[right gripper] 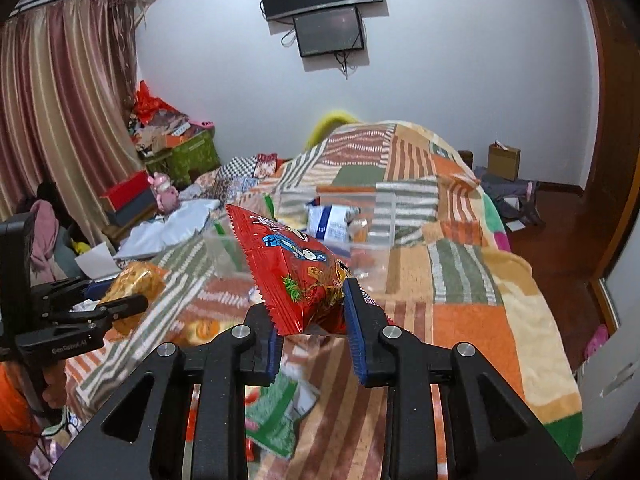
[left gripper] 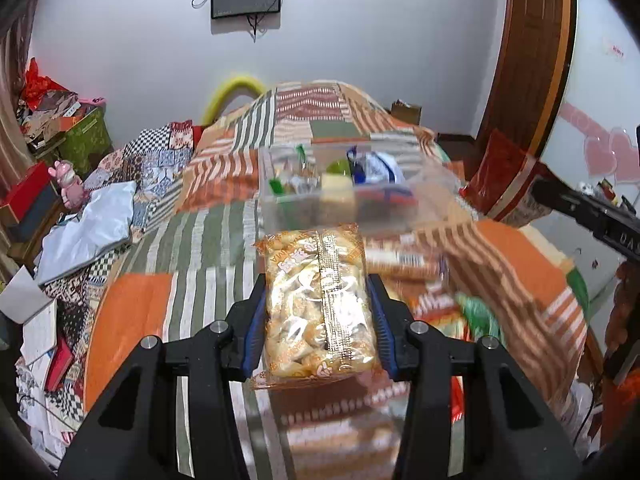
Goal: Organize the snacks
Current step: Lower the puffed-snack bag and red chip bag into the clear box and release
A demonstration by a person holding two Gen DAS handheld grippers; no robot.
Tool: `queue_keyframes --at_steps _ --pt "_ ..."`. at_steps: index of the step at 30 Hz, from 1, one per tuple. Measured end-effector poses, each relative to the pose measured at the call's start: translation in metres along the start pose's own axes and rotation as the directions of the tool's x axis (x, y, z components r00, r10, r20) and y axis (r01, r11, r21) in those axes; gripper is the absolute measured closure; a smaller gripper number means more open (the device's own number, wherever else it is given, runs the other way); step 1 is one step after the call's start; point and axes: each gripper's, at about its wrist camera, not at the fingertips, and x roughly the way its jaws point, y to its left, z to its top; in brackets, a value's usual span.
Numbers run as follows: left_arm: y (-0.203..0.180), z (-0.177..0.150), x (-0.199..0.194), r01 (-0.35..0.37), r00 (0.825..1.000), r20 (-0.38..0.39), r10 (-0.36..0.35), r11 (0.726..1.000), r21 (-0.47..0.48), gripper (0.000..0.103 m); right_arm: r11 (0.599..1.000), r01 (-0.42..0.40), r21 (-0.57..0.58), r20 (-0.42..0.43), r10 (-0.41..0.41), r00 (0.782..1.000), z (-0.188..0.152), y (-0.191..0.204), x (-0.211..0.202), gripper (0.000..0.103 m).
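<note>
My left gripper (left gripper: 318, 316) is shut on a clear orange-printed bag of pale snacks (left gripper: 316, 304), held above the bed just short of a clear plastic box (left gripper: 288, 200). The box holds several small packets. My right gripper (right gripper: 310, 316) is shut on a red snack bag (right gripper: 296, 268), raised in front of the same clear box (right gripper: 380, 236). The left gripper (right gripper: 120, 304) with its snack bag (right gripper: 134, 284) also shows at the left of the right wrist view. The red bag (left gripper: 504, 172) shows at the right of the left wrist view.
The bed has a striped patchwork blanket (left gripper: 200, 248). More snack packets (right gripper: 272, 420) lie on it below the grippers. Boxes and a pink toy (right gripper: 164, 192) crowd the left side. A curtain (right gripper: 60, 120) hangs at left. A wooden door (left gripper: 528, 60) stands at right.
</note>
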Motion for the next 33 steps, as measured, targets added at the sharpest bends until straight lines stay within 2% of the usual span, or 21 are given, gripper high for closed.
queue_keyframes --at_steps 9,18,27,30,33 --pt "0.0 0.049 0.029 0.009 0.999 0.032 -0.008 1.0 -0.012 0.057 1.0 0.006 0.015 0.035 -0.007 0.999 0.031 -0.006 0.023 0.078" --pt "-0.001 0.088 0.078 0.018 1.0 0.008 -0.018 1.0 -0.015 0.057 0.998 -0.001 0.071 0.022 0.0 1.0 0.049 -0.019 0.063 0.078" --pt "-0.01 0.105 0.13 0.023 0.999 -0.025 -0.023 1.0 0.006 0.057 0.993 0.026 0.113 -0.029 -0.022 0.999 0.06 -0.035 0.108 0.078" --pt "-0.012 0.109 0.147 0.023 0.999 -0.04 -0.023 1.0 0.007 0.057 0.994 0.054 0.096 -0.027 -0.052 0.998 0.064 -0.032 0.115 0.078" --pt "-0.013 0.111 0.16 0.021 0.998 -0.054 -0.021 1.0 0.004 0.057 0.994 0.051 0.101 -0.034 -0.048 0.998 0.069 -0.029 0.121 0.078"
